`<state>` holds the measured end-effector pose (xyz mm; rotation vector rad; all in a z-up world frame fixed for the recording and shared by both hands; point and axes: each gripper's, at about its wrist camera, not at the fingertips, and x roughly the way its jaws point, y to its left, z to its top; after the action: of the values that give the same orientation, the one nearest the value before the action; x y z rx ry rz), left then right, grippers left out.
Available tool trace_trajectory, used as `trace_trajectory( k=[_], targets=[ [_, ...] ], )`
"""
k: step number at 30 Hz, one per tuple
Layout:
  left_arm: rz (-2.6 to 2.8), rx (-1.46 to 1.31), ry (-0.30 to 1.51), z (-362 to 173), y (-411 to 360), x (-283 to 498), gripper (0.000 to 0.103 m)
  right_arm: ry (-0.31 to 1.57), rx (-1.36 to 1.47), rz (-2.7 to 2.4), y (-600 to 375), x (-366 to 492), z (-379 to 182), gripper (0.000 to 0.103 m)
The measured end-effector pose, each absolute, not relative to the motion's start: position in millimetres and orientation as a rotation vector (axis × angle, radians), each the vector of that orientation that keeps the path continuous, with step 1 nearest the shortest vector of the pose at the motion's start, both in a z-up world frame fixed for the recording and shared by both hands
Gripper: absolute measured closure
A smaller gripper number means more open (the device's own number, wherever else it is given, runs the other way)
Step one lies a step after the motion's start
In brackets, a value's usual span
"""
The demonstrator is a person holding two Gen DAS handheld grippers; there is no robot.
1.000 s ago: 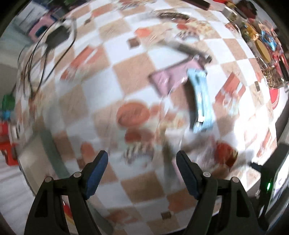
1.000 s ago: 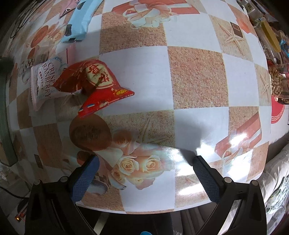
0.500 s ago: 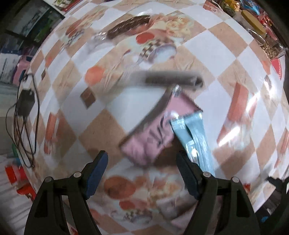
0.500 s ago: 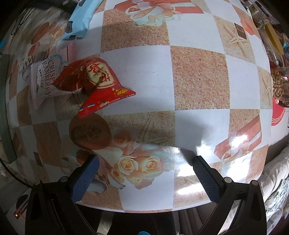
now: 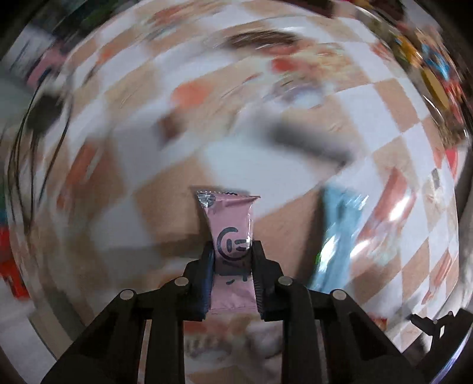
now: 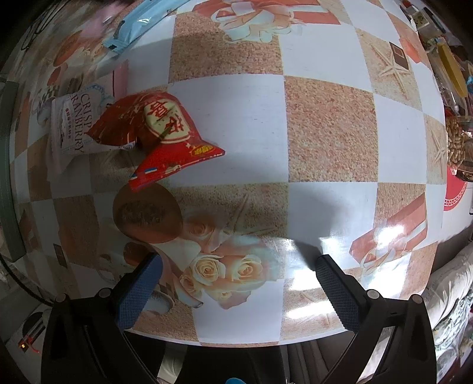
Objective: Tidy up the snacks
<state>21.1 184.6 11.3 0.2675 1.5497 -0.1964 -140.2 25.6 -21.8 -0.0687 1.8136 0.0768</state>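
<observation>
My left gripper (image 5: 232,251) is shut on a pink snack packet (image 5: 229,224) and holds it above the checkered table; the background is motion-blurred. A light blue packet (image 5: 337,233) lies to its right and also shows in the right wrist view (image 6: 139,26). My right gripper (image 6: 236,265) is open and empty over the table's near edge. A red snack bag (image 6: 159,133) lies ahead and left of it, overlapping a white cranberry crisp packet (image 6: 71,124).
The checkered tablecloth (image 6: 328,127) covers the table. Jars and snack containers (image 6: 455,88) crowd the right edge. A dark long packet (image 5: 307,141) and another brown one (image 5: 263,38) lie farther back. Cables (image 5: 32,118) trail at the left.
My left gripper has closed on the pink packet and lifted it off the table. My right gripper has stayed still and open.
</observation>
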Motion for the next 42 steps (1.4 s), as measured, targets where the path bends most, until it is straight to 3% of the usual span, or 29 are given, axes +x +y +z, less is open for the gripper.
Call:
trace_trajectory(
  k=[9, 12, 13, 17, 22, 27, 42],
  targets=[
    [-0.025, 0.060, 1.652, 9, 282, -82, 0.076, 1.824, -0.071, 0.076, 24, -137, -23, 0.000],
    [0.004, 0.047, 1.654, 8, 293, -106, 0.054, 1.832, -0.074, 0.076, 24, -134, -24, 0.000],
    [0.014, 0.037, 1.659, 7, 296, -108, 0.041, 1.833, -0.074, 0.076, 24, -133, -24, 0.000],
    [0.036, -0.008, 1.655, 5, 306, -111, 0.028, 1.832, -0.075, 0.075, 23, -131, -25, 0.000],
    [0.016, 0.002, 1.656, -2, 307, -109, 0.019, 1.842, -0.076, 0.076, 24, -129, -26, 0.000],
    [-0.007, 0.034, 1.701, -20, 283, -99, 0.002, 1.871, -0.077, 0.075, 22, -121, -29, 0.000],
    [-0.010, 0.041, 1.690, -32, 264, -102, 0.000, 1.872, -0.066, 0.061, 21, -120, -33, 0.000]
  ],
)
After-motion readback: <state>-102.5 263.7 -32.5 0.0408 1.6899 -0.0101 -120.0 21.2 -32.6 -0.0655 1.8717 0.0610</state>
